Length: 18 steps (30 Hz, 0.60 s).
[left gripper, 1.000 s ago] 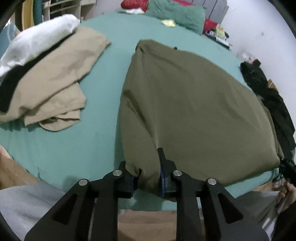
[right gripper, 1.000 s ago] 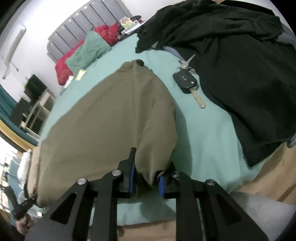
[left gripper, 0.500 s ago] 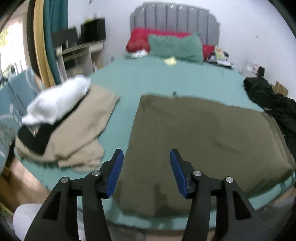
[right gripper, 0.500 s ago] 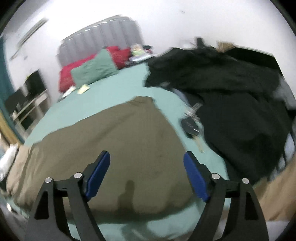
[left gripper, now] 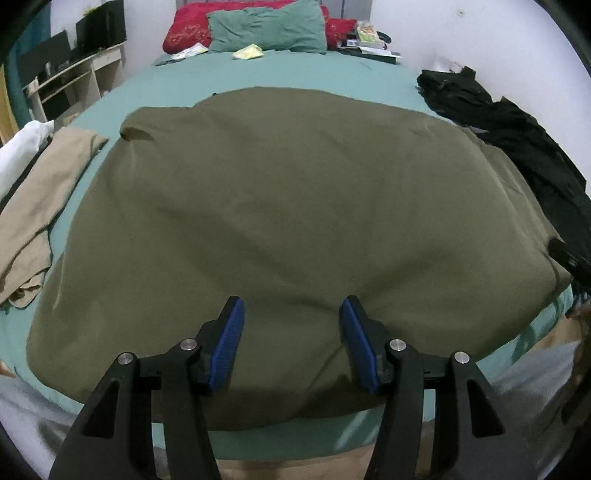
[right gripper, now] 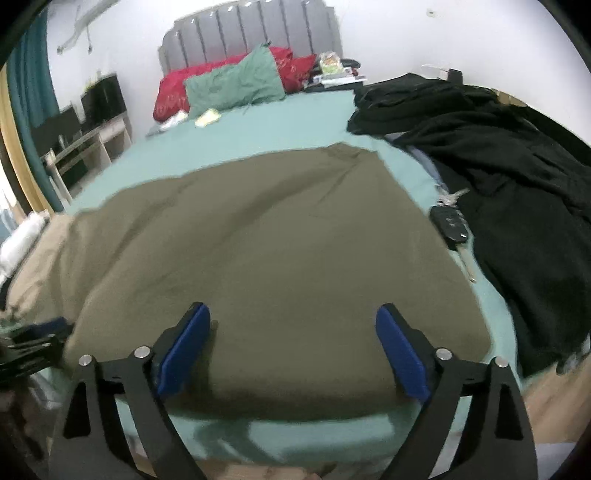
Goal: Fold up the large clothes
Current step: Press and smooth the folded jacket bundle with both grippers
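Blue-padded fingers of the left gripper stand apart with nothing between them; the right gripper is spread wider, also empty. Beyond both, the olive garment lies flat on the teal bed. A car key rests just beside its right edge, against black clothes. Tan clothing lies left; pillows sit farthest.
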Each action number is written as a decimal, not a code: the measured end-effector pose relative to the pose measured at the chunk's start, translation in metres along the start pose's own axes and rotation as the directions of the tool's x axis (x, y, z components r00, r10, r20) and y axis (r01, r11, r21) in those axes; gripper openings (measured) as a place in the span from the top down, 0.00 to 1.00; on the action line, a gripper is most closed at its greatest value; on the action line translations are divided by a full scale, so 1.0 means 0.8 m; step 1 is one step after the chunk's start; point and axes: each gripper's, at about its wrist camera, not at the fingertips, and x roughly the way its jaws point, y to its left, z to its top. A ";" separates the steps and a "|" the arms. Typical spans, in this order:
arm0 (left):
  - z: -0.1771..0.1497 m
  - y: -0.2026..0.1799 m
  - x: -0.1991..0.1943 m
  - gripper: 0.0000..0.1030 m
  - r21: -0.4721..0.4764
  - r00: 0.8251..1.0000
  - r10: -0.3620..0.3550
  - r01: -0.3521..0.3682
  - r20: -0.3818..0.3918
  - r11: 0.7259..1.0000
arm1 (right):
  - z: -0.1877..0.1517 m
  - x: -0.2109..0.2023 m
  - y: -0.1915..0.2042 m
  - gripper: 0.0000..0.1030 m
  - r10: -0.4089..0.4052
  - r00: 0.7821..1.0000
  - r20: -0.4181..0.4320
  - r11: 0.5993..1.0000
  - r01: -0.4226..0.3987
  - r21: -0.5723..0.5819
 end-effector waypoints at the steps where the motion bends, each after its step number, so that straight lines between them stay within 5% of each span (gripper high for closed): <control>1: 0.004 -0.002 -0.001 0.43 -0.012 1.000 0.001 -0.001 -0.004 1.000 | -0.004 -0.008 -0.008 0.09 0.026 1.000 0.004 0.999 -0.026 0.040; 9: 0.031 -0.034 -0.045 0.43 -0.038 0.988 -0.068 0.074 0.142 0.997 | -0.040 -0.001 -0.039 0.07 0.154 0.985 -0.078 0.953 -0.127 0.275; 13: 0.041 -0.055 -0.024 0.43 -0.020 0.989 -0.098 0.101 0.112 0.995 | -0.040 0.022 -0.055 0.05 0.239 0.970 -0.050 0.885 -0.197 0.422; 18: 0.058 -0.062 0.003 0.43 -0.048 0.991 -0.100 0.105 0.093 0.993 | -0.024 0.046 -0.054 0.00 0.246 0.969 -0.015 0.860 -0.211 0.465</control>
